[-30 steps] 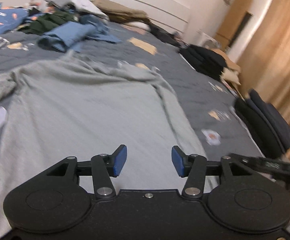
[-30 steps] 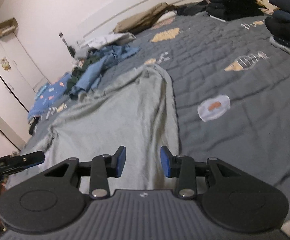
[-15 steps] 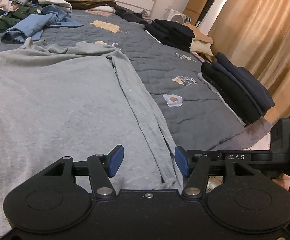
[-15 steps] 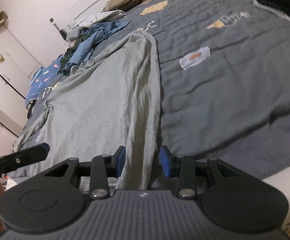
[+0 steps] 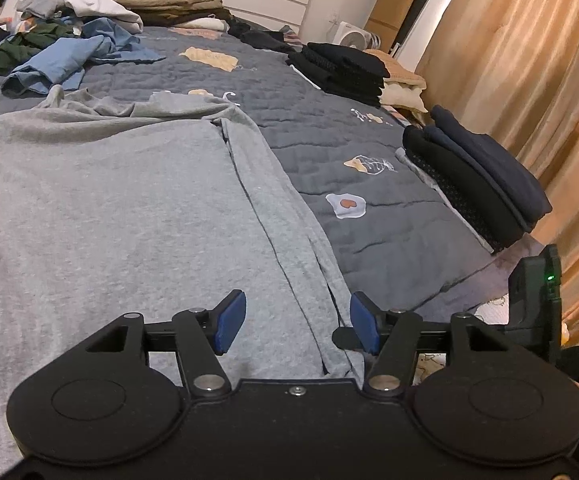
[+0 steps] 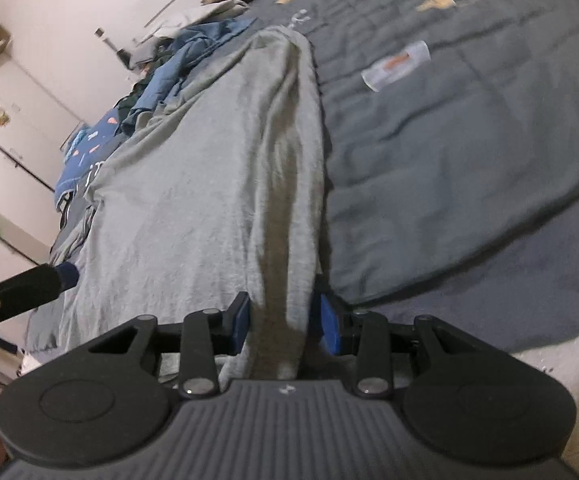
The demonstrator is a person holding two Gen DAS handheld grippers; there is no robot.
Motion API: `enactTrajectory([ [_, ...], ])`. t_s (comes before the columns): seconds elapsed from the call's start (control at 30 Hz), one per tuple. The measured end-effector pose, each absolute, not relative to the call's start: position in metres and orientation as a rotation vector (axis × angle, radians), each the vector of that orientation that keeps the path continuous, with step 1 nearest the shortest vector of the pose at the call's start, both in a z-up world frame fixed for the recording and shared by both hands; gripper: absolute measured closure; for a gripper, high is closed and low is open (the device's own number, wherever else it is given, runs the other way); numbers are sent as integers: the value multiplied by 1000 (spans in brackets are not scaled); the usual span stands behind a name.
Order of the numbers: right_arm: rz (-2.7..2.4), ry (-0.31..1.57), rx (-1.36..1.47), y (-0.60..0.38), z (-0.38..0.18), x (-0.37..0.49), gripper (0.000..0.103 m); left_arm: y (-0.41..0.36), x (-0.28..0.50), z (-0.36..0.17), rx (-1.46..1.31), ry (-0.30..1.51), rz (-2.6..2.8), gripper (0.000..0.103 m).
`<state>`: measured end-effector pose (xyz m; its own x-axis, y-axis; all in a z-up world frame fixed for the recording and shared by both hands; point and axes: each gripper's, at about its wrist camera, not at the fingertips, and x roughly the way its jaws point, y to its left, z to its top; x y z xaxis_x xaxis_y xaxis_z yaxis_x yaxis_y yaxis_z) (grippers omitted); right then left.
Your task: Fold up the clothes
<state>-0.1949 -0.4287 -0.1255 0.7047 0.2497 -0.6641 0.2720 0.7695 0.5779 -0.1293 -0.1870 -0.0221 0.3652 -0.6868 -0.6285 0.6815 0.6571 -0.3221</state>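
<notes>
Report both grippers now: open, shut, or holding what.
Left gripper: open over the grey shirt, gripping nothing.
Right gripper: the shirt's sleeve lies between its pads; whether they grip it cannot be told.

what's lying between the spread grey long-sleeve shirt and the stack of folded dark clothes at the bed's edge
Only bare dark grey quilted bedspread with a printed fried-egg patch, between the grey long-sleeve shirt and the folded dark clothes stack. The left wrist view shows it.
</notes>
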Motion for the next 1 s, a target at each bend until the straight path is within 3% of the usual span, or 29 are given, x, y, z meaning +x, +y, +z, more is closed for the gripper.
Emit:
enactTrajectory([
  [0.1, -10, 793, 768, -433, -128, -198, 77, -186, -129, -21, -12, 808, -871, 44],
  [0.17, -12, 770, 803, -437, -125, -202, 96, -186, -128, -19, -14, 804, -866, 42],
  [0.37, -45, 643, 829, -449, -104, -218, 102, -186, -129, -19, -10, 797, -864, 42],
  [0.63, -26, 692, 796, -446, -107, -207, 95, -187, -127, -20, 0, 803, -860, 42],
  [0.8, -62, 751, 716, -435, -118, -202, 80, -188, -127, -20, 7, 803, -864, 42],
  [1.0, -64, 793, 765, -435, -133, -200, 82, -188, -128, -21, 13, 803, -861, 42],
])
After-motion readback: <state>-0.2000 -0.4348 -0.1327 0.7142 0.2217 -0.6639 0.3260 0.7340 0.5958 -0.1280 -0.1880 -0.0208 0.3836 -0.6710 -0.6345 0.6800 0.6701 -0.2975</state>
